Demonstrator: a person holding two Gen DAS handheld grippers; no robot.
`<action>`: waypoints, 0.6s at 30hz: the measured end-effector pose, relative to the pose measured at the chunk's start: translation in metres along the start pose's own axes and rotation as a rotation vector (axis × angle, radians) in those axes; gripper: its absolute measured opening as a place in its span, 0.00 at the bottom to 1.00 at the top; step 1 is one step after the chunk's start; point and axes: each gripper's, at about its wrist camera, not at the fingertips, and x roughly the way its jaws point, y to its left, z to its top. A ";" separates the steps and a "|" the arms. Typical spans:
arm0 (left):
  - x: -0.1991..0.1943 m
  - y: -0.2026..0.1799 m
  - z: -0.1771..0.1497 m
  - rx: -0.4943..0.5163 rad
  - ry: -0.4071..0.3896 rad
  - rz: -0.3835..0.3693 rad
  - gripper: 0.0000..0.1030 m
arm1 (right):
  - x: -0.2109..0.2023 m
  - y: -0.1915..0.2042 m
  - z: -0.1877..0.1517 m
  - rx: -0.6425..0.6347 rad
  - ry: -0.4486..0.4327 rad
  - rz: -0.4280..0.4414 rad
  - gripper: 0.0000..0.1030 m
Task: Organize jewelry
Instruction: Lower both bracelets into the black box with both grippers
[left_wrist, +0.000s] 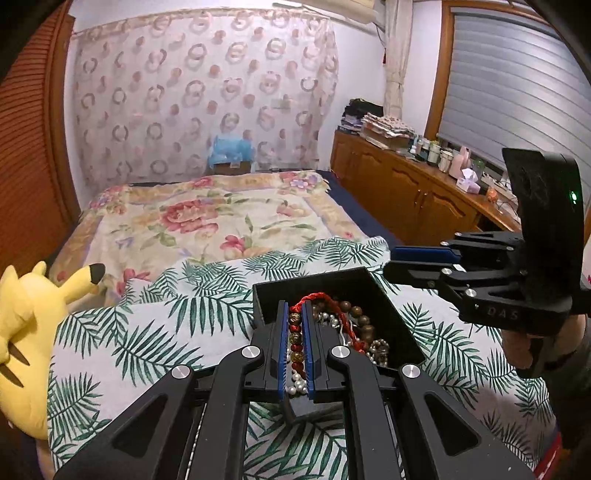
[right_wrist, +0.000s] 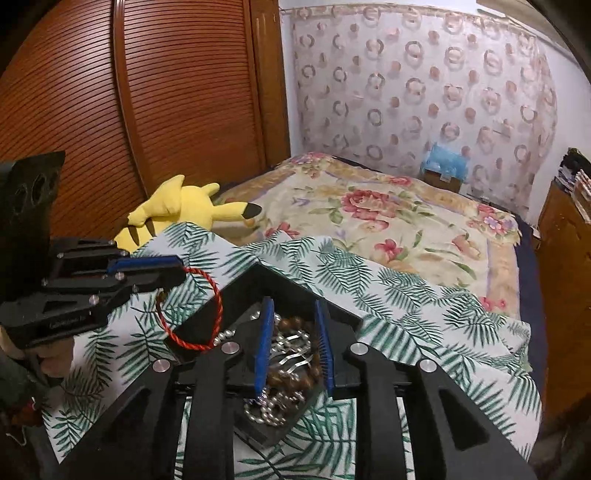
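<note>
Jewelry: a tangled pile of bead strings, pearls and chains inside the black box, which stands on the bed.
Bed: largest thing in both views; floral cover behind, palm-leaf cloth under the box.
Plush toy: yellow, at about 9 o'clock from the box in the left wrist view, lying apart from it.
Black box, seen from the right: open top, no lid visible; its near corner is under the right tool.
Left hand-held gripper: jaws closed narrow on the red cord bracelet, which hangs as a loop from the tips, at about 10 o'clock from the box in the right wrist view.
Right hand-held gripper: jaws partly apart, pointing down over the pile; I see silver chains between the pads, but no pad presses on them.
Step in hand: I judge that one piece is lifted out and the second tool goes for another.
Next move: probably the right jaws must go lower and close on one single strand, because the strings are tangled and can pull others up.
</note>
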 end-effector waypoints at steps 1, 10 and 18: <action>0.003 -0.001 0.001 0.003 0.005 -0.004 0.06 | -0.001 -0.002 -0.003 0.004 0.002 -0.010 0.24; 0.035 -0.016 -0.003 0.048 0.078 -0.052 0.06 | -0.005 -0.017 -0.038 0.068 0.031 -0.035 0.24; 0.039 -0.027 -0.006 0.070 0.108 -0.030 0.22 | -0.014 -0.015 -0.057 0.078 0.030 -0.062 0.24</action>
